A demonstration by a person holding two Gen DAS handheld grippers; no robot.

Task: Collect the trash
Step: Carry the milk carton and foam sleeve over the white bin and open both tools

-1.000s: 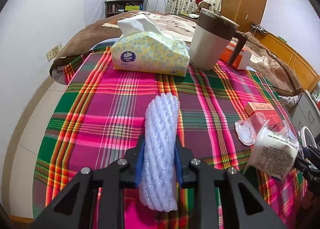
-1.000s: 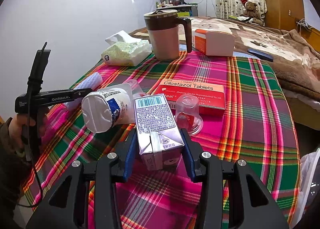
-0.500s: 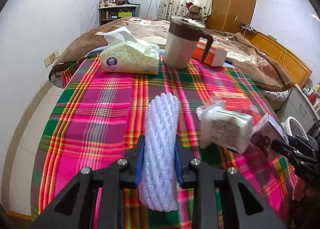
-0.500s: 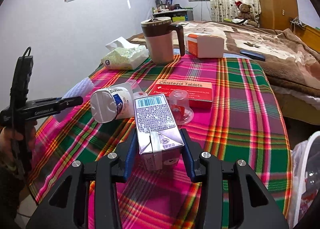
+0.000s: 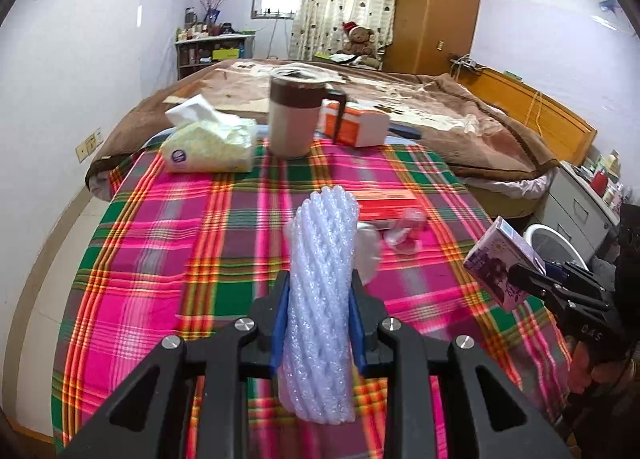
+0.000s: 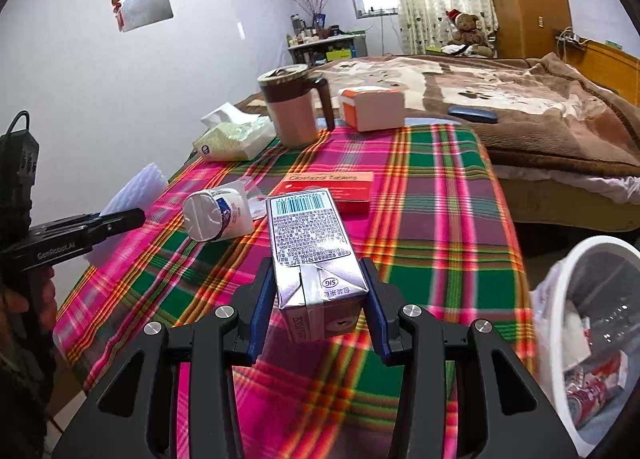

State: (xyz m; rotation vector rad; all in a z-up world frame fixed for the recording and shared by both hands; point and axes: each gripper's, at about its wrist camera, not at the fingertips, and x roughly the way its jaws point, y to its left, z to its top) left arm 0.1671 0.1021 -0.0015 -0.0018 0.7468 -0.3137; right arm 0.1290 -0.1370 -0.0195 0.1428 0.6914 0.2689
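My left gripper [image 5: 318, 295] is shut on a white foam net sleeve [image 5: 322, 299] and holds it above the plaid tablecloth [image 5: 168, 259]. My right gripper [image 6: 318, 299] is shut on a purple drink carton [image 6: 312, 251], also seen at the right of the left wrist view [image 5: 502, 263]. A white yogurt cup [image 6: 218, 215] lies on its side on the cloth, next to a clear plastic cup [image 5: 404, 233]. A white trash bin [image 6: 592, 339] with a bag and trash inside stands off the table's right edge.
A red tablet box [image 6: 332, 189] lies mid-table. A tissue pack [image 5: 210, 145], a brown lidded mug [image 5: 294, 117] and an orange-white box [image 5: 354, 123] stand at the far edge. A bed with a brown blanket [image 6: 540, 111] lies beyond.
Both grippers have pulled back from the table and up, still holding their items. The right gripper has swung right, bringing the trash bin into its view.
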